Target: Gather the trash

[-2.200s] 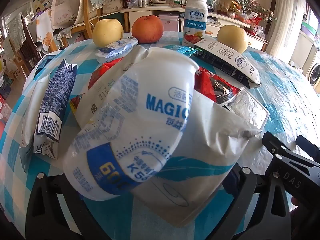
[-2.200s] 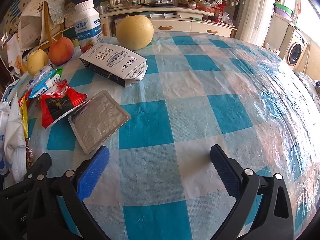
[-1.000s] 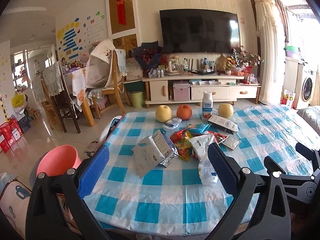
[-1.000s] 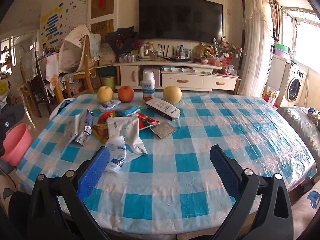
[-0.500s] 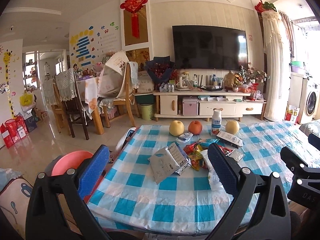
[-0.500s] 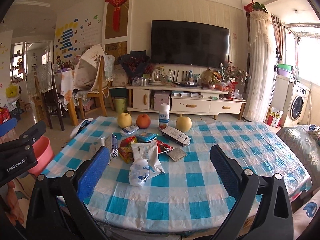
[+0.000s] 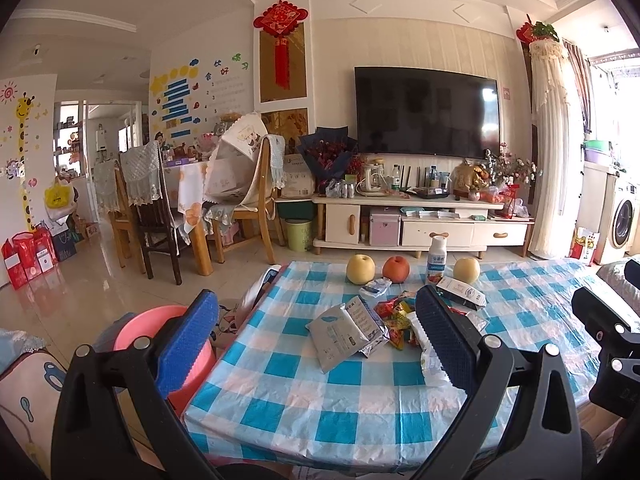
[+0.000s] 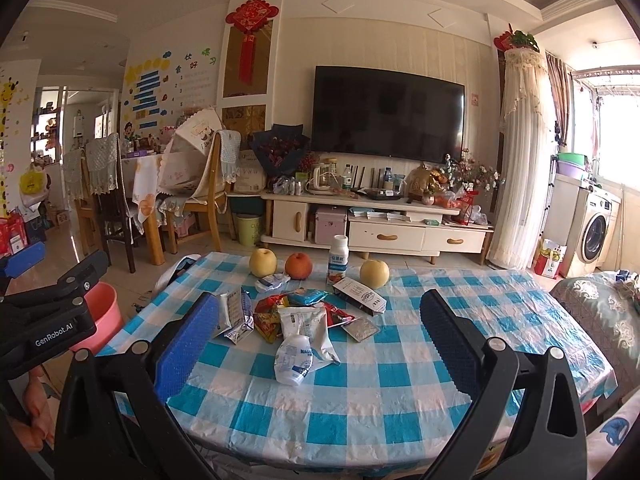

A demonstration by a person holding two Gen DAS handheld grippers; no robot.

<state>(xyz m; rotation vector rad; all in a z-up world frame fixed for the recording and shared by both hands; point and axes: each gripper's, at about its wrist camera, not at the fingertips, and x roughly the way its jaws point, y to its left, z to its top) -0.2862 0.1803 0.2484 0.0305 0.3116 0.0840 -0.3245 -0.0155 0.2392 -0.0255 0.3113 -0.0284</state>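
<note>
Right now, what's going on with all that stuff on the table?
A person is clearing trash with two handheld claws. Both the left claw and right claw are open, empty and held back from the table. The wrappers and a crumpled white bottle lie in a pile mid-table, with fruit and an upright bottle behind. A pink bin sits on the floor left of the table.

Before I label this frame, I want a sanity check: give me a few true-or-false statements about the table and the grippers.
1. Both grippers are open and hold nothing. True: left gripper, right gripper.
2. Three round fruits stand at the table's far edge. True.
3. The white bottle lies on its side. False: it stands upright.
4. The pink bucket sits on the table. False: it stands on the floor beside it.
</note>
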